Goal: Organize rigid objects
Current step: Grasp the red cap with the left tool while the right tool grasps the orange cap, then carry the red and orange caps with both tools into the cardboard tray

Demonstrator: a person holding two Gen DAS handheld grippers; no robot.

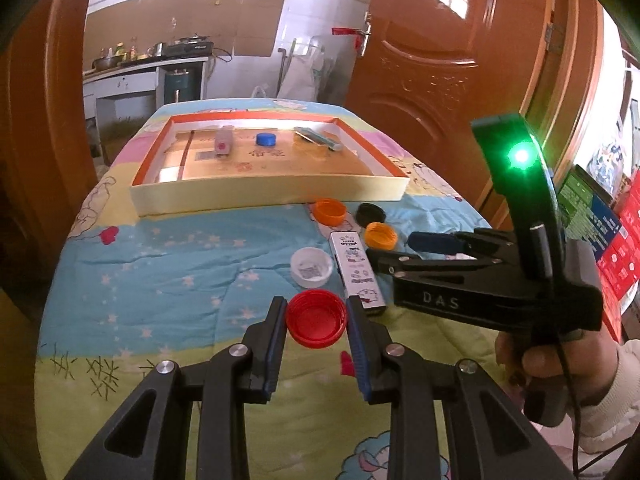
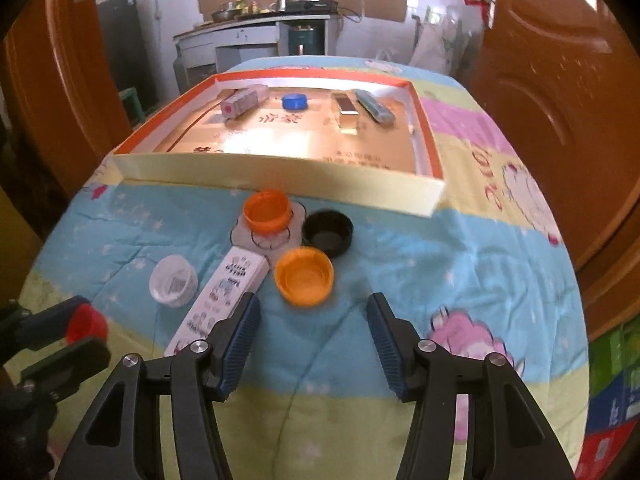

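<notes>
My left gripper (image 1: pixel 316 312) is shut on a red bottle cap (image 1: pixel 316 318), seen from the side in the right wrist view (image 2: pixel 86 326). My right gripper (image 2: pixel 314 312) is open and empty, just short of an orange cap (image 2: pixel 304 276). It also shows in the left wrist view (image 1: pixel 396 250). On the quilt lie another orange cap (image 2: pixel 267 210), a black cap (image 2: pixel 328 232), a white cap (image 2: pixel 173 280) and a long white printed box (image 2: pixel 224 300). The shallow orange-rimmed box (image 2: pixel 280 178) holds a blue cap (image 2: pixel 295 101), a pink-ended box (image 2: pixel 244 102) and a blue-grey bar (image 2: pixel 375 106).
A colourful quilt (image 2: pixel 420 264) covers the table. Brown wooden doors (image 2: pixel 552 80) stand at both sides. Stacked red and green cartons (image 1: pixel 600 236) stand at the right. A kitchen counter (image 2: pixel 260 28) is behind.
</notes>
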